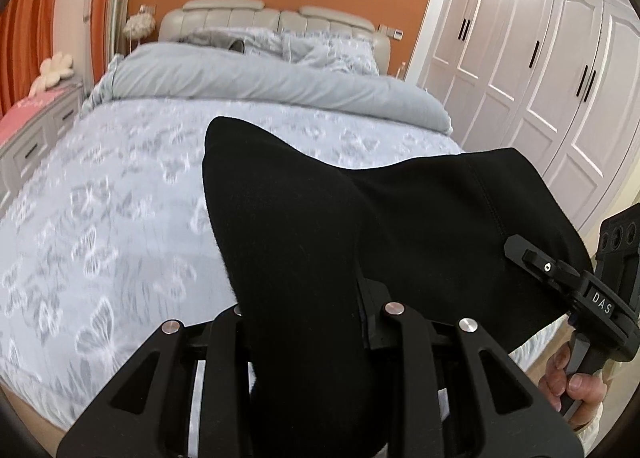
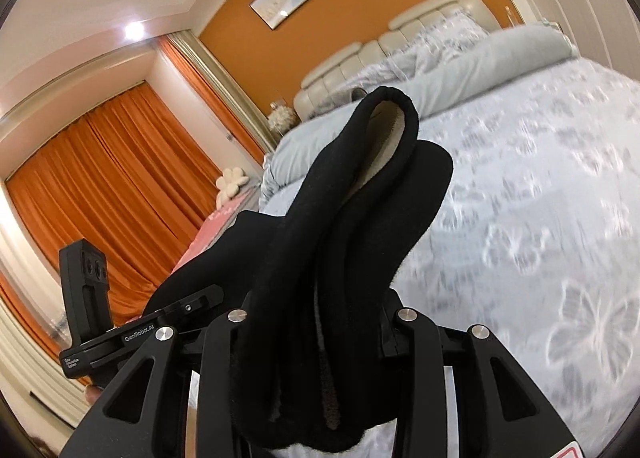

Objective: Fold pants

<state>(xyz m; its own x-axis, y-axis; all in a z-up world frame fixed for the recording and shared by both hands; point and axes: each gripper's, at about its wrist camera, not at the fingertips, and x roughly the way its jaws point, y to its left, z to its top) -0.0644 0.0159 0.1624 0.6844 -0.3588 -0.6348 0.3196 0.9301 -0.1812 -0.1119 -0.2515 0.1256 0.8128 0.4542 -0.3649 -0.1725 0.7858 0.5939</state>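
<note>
Both clamped on the black pants [image 1: 400, 226]: my left hand-held gripper [image 1: 304, 322] nearly shut on one bunched end, my right hand-held gripper [image 2: 320, 322] narrow on the other, so the cloth hangs stretched between, lower centre, above the bed [image 1: 120, 186].
</note>
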